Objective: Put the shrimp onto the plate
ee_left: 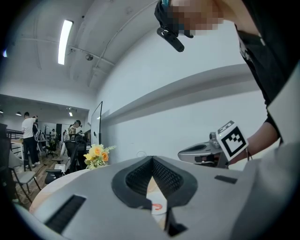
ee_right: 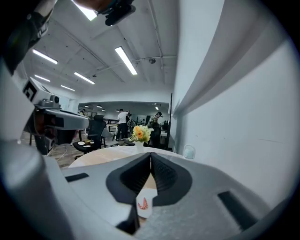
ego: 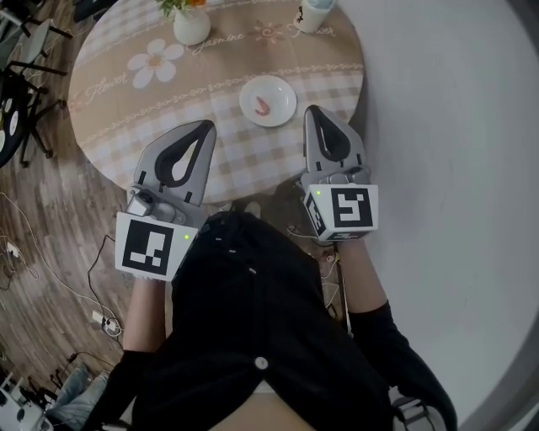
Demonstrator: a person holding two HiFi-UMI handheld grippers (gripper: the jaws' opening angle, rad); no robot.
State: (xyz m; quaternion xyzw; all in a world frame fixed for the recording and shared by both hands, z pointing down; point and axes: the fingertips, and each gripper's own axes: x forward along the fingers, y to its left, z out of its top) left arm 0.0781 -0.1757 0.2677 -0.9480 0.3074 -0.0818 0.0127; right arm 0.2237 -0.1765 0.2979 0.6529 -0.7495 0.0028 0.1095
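Note:
A pink shrimp (ego: 264, 106) lies on a small white plate (ego: 285, 91) on the near side of the round table (ego: 126, 118). My left gripper (ego: 205, 128) hovers over the table's near edge, to the left of the plate, with its jaws shut on nothing. The right gripper (ego: 312, 111) is just right of the plate, also shut and empty. Through the gap behind the closed tips of the left gripper (ee_left: 152, 159) I see the shrimp (ee_left: 158, 206). The right gripper (ee_right: 151, 154) likewise frames the shrimp (ee_right: 144, 203) on the plate (ee_right: 139, 213).
A white vase with yellow flowers (ego: 191, 23) and a white cup (ego: 313, 15) stand at the table's far side. Dark chairs (ego: 21, 93) and cables (ego: 50, 278) are on the wooden floor at the left. A white wall (ego: 455, 126) runs along the right.

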